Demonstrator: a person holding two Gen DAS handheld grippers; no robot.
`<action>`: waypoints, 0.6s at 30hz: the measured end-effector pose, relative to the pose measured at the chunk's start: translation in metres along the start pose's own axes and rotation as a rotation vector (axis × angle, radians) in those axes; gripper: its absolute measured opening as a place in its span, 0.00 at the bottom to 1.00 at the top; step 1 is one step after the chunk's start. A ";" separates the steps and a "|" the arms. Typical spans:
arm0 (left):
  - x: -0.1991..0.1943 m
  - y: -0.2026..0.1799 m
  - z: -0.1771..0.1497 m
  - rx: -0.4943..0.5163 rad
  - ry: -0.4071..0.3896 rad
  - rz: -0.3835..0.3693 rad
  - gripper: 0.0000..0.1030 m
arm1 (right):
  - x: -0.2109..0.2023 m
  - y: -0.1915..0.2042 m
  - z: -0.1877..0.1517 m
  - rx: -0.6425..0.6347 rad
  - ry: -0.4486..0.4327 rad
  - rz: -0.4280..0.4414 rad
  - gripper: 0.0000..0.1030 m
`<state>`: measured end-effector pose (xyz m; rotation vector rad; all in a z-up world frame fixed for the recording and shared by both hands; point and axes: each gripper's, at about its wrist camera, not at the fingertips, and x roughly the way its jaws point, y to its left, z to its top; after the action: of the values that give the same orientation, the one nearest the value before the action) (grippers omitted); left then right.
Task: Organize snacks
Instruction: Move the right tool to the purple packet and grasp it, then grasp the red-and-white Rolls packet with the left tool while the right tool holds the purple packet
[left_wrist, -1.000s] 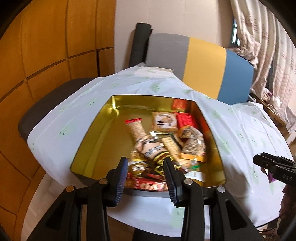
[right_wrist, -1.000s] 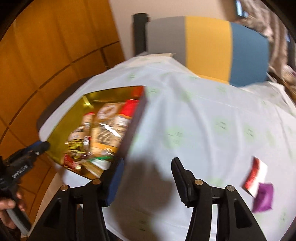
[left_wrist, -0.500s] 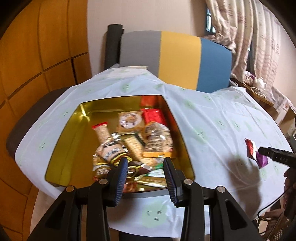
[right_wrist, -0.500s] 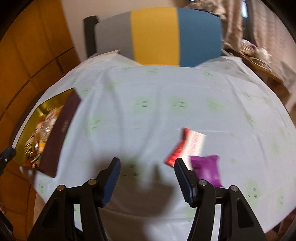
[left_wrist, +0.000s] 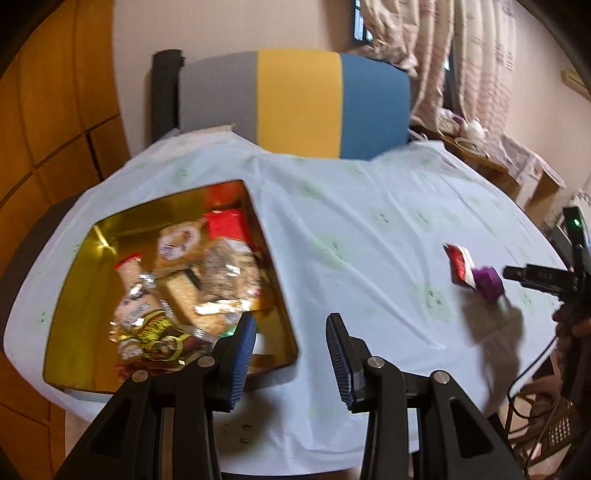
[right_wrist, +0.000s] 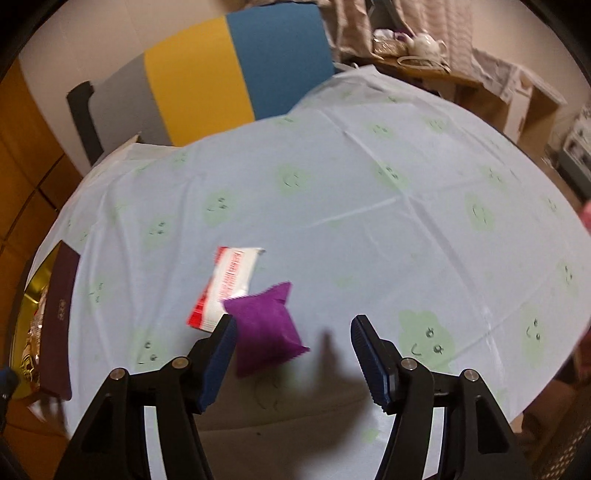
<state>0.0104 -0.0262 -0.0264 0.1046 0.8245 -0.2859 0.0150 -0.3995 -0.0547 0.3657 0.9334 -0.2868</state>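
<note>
A gold tin (left_wrist: 74, 295) holds several wrapped snacks (left_wrist: 192, 280) at the table's left end. Its dark outer wall (right_wrist: 59, 314) shows at the left edge of the right wrist view. On the cloth to the right lie a red-and-white packet (right_wrist: 229, 284) and a purple packet (right_wrist: 267, 325), the purple one overlapping the other's near end. My right gripper (right_wrist: 293, 332) hovers open just above the purple packet, which sits by its left finger, untouched. My left gripper (left_wrist: 291, 347) stands open over the tin's near right corner, nothing between its fingers. From there I see both packets (left_wrist: 460, 264), (left_wrist: 489, 282).
A pale blue tablecloth (right_wrist: 369, 184) with green faces covers the round table. A chair (left_wrist: 295, 107) with a grey, yellow and blue back stands behind it. A side table with a teapot (right_wrist: 424, 44) is at the far right. A cable (left_wrist: 532, 369) hangs off the table's right edge.
My right gripper swung from beside the tin to over the two packets and its jaws widened. My left gripper drifted right, so the tin now sits left in its view.
</note>
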 end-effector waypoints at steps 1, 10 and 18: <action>0.003 -0.004 0.000 0.010 0.011 -0.011 0.39 | 0.004 -0.003 -0.001 0.003 0.009 0.009 0.63; 0.032 -0.043 0.011 0.111 0.076 -0.081 0.39 | 0.026 0.011 -0.007 -0.055 0.026 0.074 0.63; 0.059 -0.073 0.024 0.161 0.138 -0.129 0.39 | 0.042 0.022 -0.017 -0.145 0.019 -0.015 0.47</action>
<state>0.0443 -0.1135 -0.0518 0.2247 0.9461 -0.4709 0.0348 -0.3761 -0.0945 0.2289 0.9701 -0.2285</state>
